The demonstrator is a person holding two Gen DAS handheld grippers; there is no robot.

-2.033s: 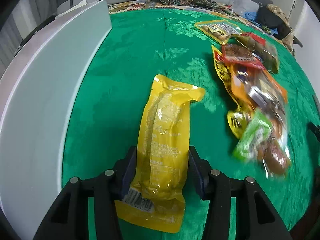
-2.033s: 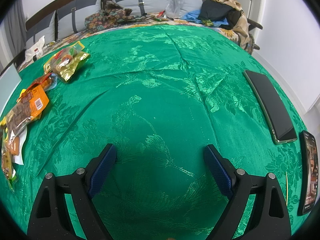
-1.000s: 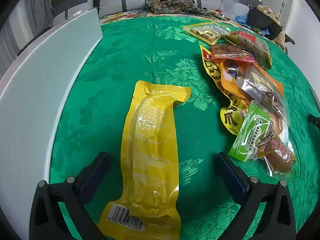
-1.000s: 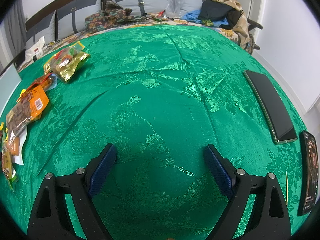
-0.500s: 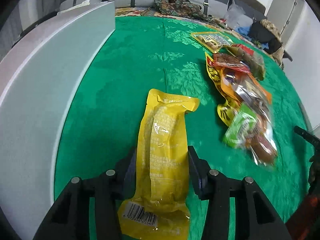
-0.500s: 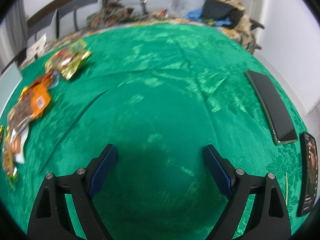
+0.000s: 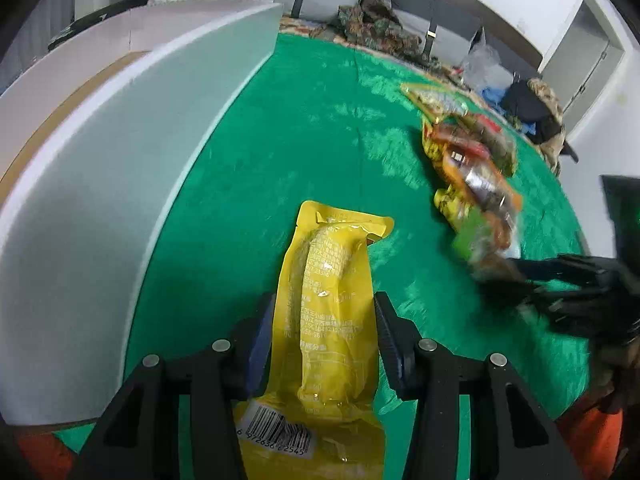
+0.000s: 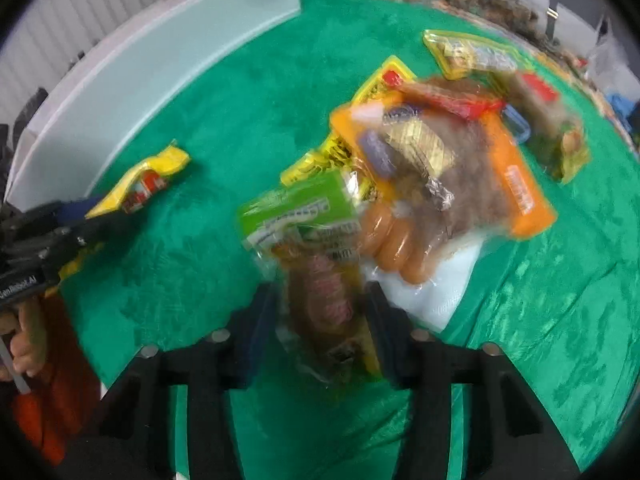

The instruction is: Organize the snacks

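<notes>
My left gripper [image 7: 322, 332] is shut on a long yellow corn packet [image 7: 332, 300], which lies lengthwise between its fingers over the green tablecloth [image 7: 304, 140]. The right wrist view shows that gripper [image 8: 92, 216] and packet [image 8: 140, 184] at the left. My right gripper [image 8: 320, 320] sits at the near end of the snack pile. Its jaws are closing, and the pads press the sides of a green-labelled sausage packet [image 8: 316, 280]. In the left wrist view the right gripper [image 7: 508, 280] appears blurred at the pile's near end.
A tall white box [image 7: 120, 160] runs along the left of the cloth, and its wall [image 8: 160, 60] curves behind the snacks. The pile holds an orange packet [image 8: 480, 168] and a yellow packet [image 8: 472, 54] farther back. A hand [image 8: 24, 352] with an orange sleeve is at lower left.
The left gripper closed on the corn packet and shifted with it towards the box. The right gripper swung left from bare cloth to the snack pile and closed around the sausage packet.
</notes>
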